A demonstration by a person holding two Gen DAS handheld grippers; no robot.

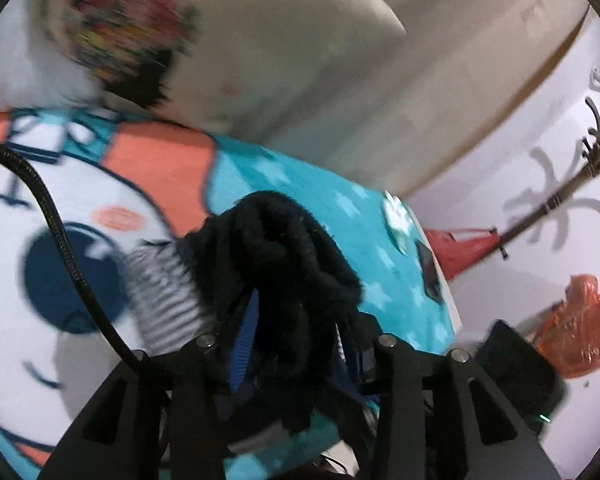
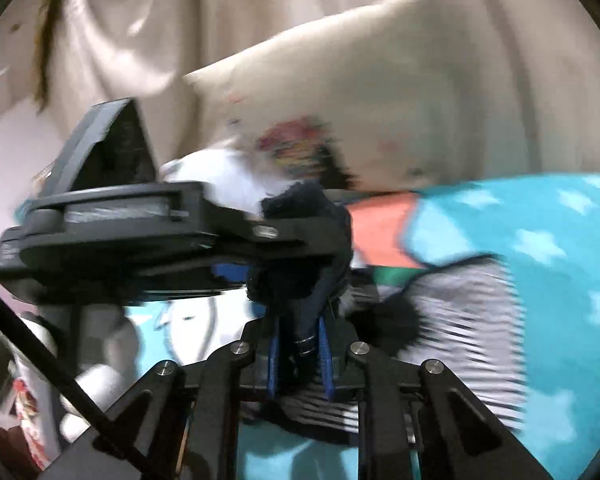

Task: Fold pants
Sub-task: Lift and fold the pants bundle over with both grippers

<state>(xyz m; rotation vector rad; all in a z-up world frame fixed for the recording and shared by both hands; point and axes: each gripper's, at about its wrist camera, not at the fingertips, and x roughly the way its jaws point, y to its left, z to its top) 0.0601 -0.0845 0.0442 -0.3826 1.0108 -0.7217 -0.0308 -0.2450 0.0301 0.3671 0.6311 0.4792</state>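
The pants are dark fuzzy fabric with a grey-and-white striped part. In the left wrist view my left gripper is shut on a bunched fold of the dark pants fabric, held above the bed; the striped part hangs to its left. In the right wrist view my right gripper is shut on the dark pants fabric. The striped part trails to the right over the blanket. The left gripper's body lies sideways just ahead of my right gripper, very close.
A turquoise cartoon blanket with stars covers the bed. A cream pillow with a colourful print lies behind, before beige curtains. A coat rack and orange plastic bags stand at the right by a white wall.
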